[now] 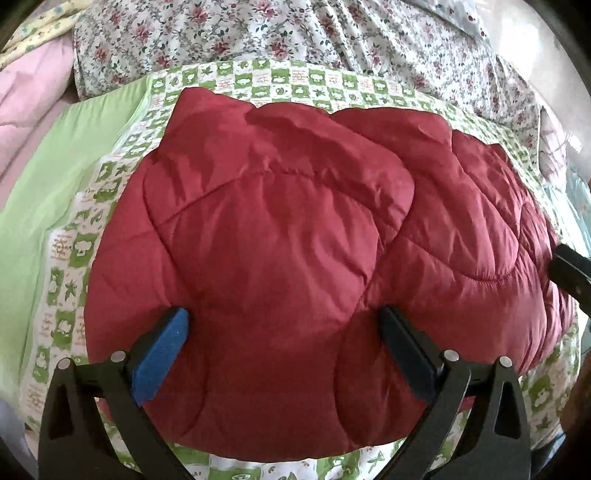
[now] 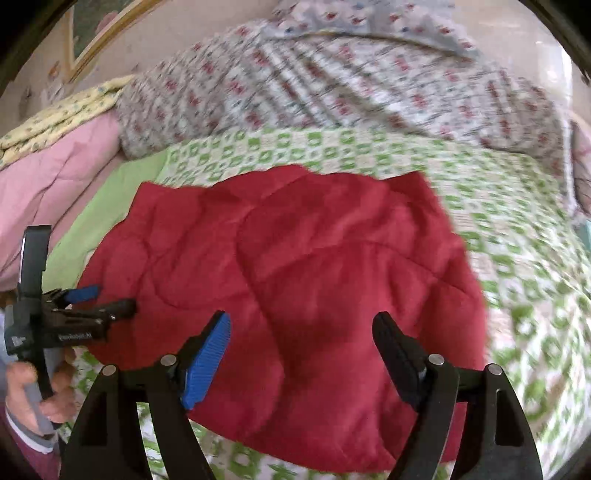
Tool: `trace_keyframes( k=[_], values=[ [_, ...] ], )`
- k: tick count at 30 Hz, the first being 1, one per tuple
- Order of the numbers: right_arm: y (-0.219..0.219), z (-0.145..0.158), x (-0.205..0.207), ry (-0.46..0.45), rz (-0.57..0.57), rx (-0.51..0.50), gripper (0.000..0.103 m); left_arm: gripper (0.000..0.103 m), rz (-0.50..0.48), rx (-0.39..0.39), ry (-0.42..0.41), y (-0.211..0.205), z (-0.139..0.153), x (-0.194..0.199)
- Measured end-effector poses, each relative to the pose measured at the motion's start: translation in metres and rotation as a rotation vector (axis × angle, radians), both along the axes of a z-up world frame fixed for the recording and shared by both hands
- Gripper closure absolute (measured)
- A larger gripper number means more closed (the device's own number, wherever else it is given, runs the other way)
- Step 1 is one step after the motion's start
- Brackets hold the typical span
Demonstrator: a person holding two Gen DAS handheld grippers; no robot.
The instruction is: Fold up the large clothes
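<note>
- A red quilted jacket (image 1: 295, 221) lies folded into a puffy bundle on a bed, directly ahead of and under both claws.
- The left claw (image 1: 284, 325) hangs over the jacket's near edge with its fingers spread wide apart; nothing is pinched between them, and whether the tips brush the fabric cannot be told.
- The right claw (image 2: 301, 332) is likewise spread wide over the jacket's near part, gripping nothing; its view is blurred.
- In the right wrist view the left claw shows off to the left, beside the jacket's left edge, held by a person's hand (image 2: 33, 387).
- Under the jacket spreads a green-and-white checked sheet (image 1: 74, 258).
- Beyond the claws, past the jacket's far edge, lies a flowered quilt (image 1: 258, 33).
- Far left sit a pink quilt (image 2: 55, 166) and yellow patterned bedding (image 2: 62, 114).
</note>
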State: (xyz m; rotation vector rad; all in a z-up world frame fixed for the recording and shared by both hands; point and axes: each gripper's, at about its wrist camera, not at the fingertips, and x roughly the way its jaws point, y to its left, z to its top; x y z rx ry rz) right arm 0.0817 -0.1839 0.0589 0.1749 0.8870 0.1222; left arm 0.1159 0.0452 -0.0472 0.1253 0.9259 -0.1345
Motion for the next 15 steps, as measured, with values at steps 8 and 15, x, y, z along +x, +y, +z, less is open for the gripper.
trace_keyframes(
  k=[8,15],
  values=[
    [-0.022,-0.050,0.049,0.101,-0.045,0.019,0.019,0.000,-0.004,0.018,0.015,-0.003,-0.003,0.010],
    [-0.024,-0.053,0.045,0.098,-0.051,0.040,0.019,0.000,0.001,0.023,0.020,-0.003,0.002,0.016]
  ],
)
